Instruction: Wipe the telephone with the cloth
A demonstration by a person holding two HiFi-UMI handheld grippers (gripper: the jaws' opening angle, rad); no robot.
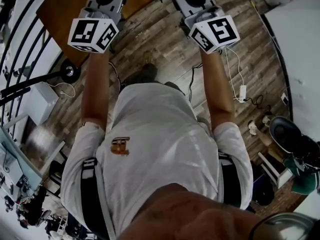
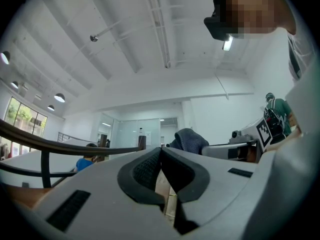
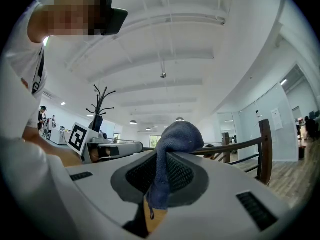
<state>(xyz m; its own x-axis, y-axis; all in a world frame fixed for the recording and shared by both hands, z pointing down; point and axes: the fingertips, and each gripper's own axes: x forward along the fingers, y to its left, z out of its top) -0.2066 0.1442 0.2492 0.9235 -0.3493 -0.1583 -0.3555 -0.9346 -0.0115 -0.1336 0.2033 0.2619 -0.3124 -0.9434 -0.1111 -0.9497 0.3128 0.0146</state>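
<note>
A: What takes up most of the head view?

B: A plank floor [image 1: 165, 54] far below, and the person's white shirt [image 1: 160, 149] straight under the camera. Both bare arms reach forward. A brown counter [image 1: 62, 6] shows at the upper left and a dark railing [image 1: 30, 81] runs along the left edge.

A: And the two gripper views?

B: They look upward at a white ceiling [image 2: 150, 44] with beams and round lamps.

A: Where are the grippers?

B: They are held out side by side over the floor, well above it. Each shows its marker cube to the head camera, the left cube [image 1: 92, 34] and the right cube [image 1: 215, 32].

A: What is the left gripper [image 2: 161, 156] doing?

B: Its fingers [image 2: 145, 170] are pressed together at the tips and nothing sits between them.

A: And the right gripper [image 3: 160, 176]?

B: It pinches the cloth [image 3: 177, 134]. The cloth is dark blue. It bunches in a rounded lump above the finger tips, and a narrow tail hangs down between the black pads [image 3: 182, 174].

A: Can one gripper's camera see the other gripper?

B: Yes. The left gripper view catches the blue lump just past its own fingers. The right gripper view shows the other gripper off to its left.

A: Anything small on the floor?

B: A white cable [image 1: 235, 79] trails toward the right side.
</note>
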